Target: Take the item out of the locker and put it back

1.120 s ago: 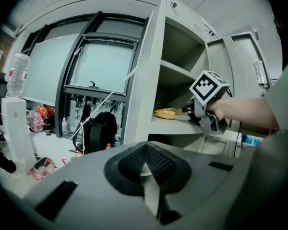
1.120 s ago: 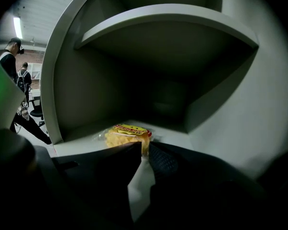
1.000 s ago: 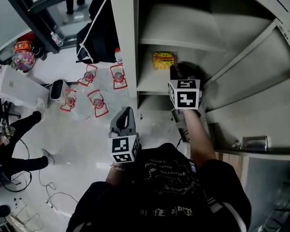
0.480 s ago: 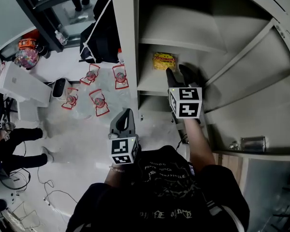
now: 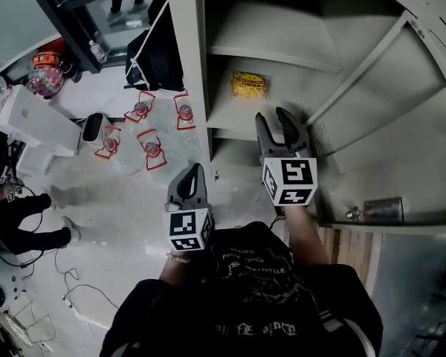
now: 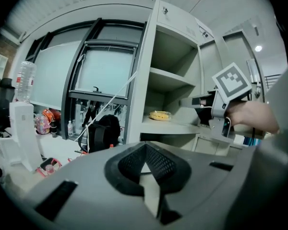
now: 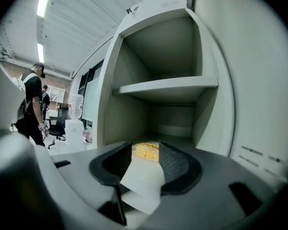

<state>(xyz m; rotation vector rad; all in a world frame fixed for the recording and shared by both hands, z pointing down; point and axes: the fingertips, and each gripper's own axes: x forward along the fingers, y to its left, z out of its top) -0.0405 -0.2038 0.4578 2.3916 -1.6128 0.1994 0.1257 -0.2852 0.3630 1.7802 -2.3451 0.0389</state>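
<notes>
Yellow packet [image 5: 250, 86], one, locker [image 5: 187, 58], one

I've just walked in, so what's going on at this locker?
A person stands at an open locker with a gripper in each hand. The yellow packet lies on its shelf, untouched. The right gripper hovers in front of that shelf; its jaws have just been opening, with nothing between them. The left gripper is shut and empty, off to the locker's side.

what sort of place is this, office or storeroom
Probably an office or lab workroom: a grey metal locker, an office chair near glass partitions, and loose cables across the floor.
</notes>
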